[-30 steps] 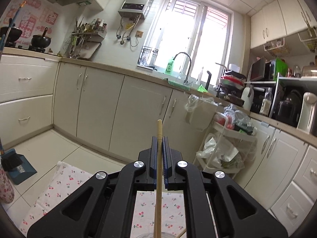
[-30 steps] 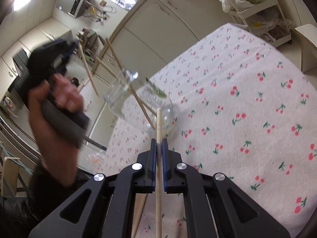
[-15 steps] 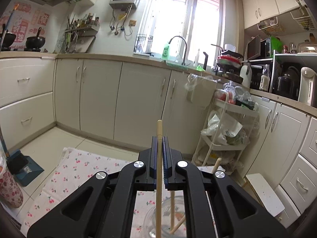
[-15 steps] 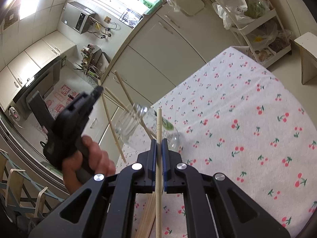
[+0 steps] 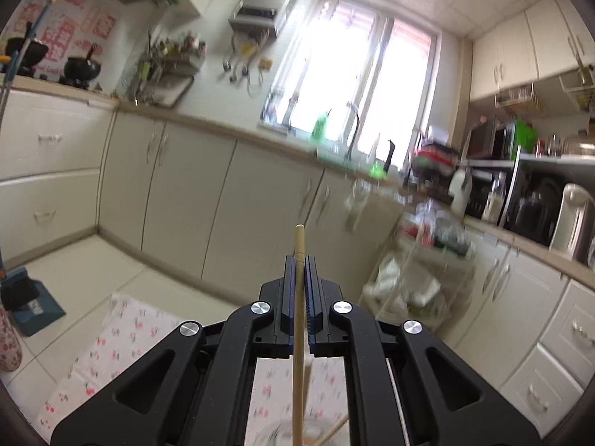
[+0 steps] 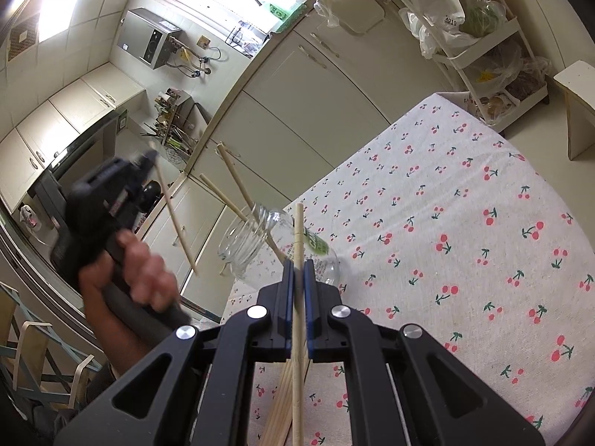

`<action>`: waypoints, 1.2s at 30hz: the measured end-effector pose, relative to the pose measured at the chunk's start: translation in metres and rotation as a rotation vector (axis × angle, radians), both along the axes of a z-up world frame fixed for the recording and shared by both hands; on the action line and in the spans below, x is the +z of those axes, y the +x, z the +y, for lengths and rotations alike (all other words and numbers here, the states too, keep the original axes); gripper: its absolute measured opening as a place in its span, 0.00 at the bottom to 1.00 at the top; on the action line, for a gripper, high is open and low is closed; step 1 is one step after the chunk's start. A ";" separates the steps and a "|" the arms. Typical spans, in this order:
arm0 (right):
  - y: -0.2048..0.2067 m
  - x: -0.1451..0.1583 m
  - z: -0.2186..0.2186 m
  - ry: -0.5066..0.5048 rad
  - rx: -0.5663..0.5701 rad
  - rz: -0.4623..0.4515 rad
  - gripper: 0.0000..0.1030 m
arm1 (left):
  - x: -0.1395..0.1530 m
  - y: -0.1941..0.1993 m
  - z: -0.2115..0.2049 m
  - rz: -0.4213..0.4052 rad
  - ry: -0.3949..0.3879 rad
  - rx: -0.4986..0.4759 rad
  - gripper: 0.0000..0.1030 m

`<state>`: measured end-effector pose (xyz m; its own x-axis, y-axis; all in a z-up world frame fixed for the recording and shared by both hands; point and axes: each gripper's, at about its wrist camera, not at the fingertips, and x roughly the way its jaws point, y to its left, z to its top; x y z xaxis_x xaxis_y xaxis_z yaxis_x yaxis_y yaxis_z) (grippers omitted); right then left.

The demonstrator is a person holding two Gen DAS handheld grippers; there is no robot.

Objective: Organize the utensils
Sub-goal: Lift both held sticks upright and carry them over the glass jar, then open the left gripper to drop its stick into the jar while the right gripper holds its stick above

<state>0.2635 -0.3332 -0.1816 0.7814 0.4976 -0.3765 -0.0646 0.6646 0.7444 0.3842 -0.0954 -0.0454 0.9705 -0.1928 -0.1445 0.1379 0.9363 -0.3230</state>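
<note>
On the cherry-print cloth [image 6: 465, 245] that covers the worktop stands one clear glass jar [image 6: 260, 252], seen from the right wrist view with its threaded mouth toward the left and a green label on its side. Two wooden chopsticks [image 6: 238, 186] stick out of that mouth, leaning apart from each other. One more chopstick [image 6: 297, 297] is pinched between the pressed-together jaws of the right gripper [image 6: 297, 271], running lengthways through them with its tip just past the jaw ends, in front of the jar. Below the right gripper a loose bundle of further chopsticks [image 6: 280, 405] lies on the cloth; they overlap too closely to count, though several are there. To the left of the jar, a person's hand [image 6: 145, 278] grips the handle of the left gripper [image 6: 148, 158], whose jaws are closed on one chopstick [image 6: 174, 219] that slants down toward the jar without touching it. The left wrist view confirms this: the left gripper's jaws clamp a single chopstick along their length, its tip standing above them, and the jar's rim shows blurred at the bottom edge with a second stick crossing it. Counted clearly, that makes four single chopsticks plus the bundle, one jar, and two grippers, each holding one stick.
</note>
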 end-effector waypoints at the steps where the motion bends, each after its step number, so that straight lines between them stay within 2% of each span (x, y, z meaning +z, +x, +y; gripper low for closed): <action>1: 0.000 -0.001 0.000 0.003 0.002 0.001 0.06 | 0.005 0.001 -0.002 -0.020 -0.002 0.008 0.05; 6: 0.000 -0.003 0.000 0.010 0.003 0.003 0.06 | 0.014 0.013 -0.013 -0.063 -0.012 0.032 0.05; 9: 0.001 -0.006 -0.002 0.016 -0.001 0.005 0.06 | 0.008 0.018 -0.018 -0.069 -0.005 0.052 0.05; 16: 0.001 -0.004 -0.003 0.016 -0.010 -0.001 0.06 | -0.022 0.019 -0.022 -0.018 0.045 0.052 0.05; 25: 0.001 0.003 -0.003 0.015 -0.016 -0.020 0.06 | -0.045 0.002 -0.014 0.036 0.092 0.022 0.05; 32: 0.009 0.038 0.002 0.005 -0.042 -0.116 0.06 | -0.046 -0.016 -0.010 0.073 0.160 -0.040 0.07; 36: 0.017 0.072 0.006 -0.012 -0.086 -0.205 0.06 | -0.048 -0.032 -0.006 0.094 0.199 -0.073 0.16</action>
<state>0.2806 -0.3267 -0.1095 0.8816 0.4224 -0.2108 -0.1566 0.6829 0.7135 0.3522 -0.1010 -0.0931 0.9355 -0.2212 -0.2755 0.1862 0.9714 -0.1475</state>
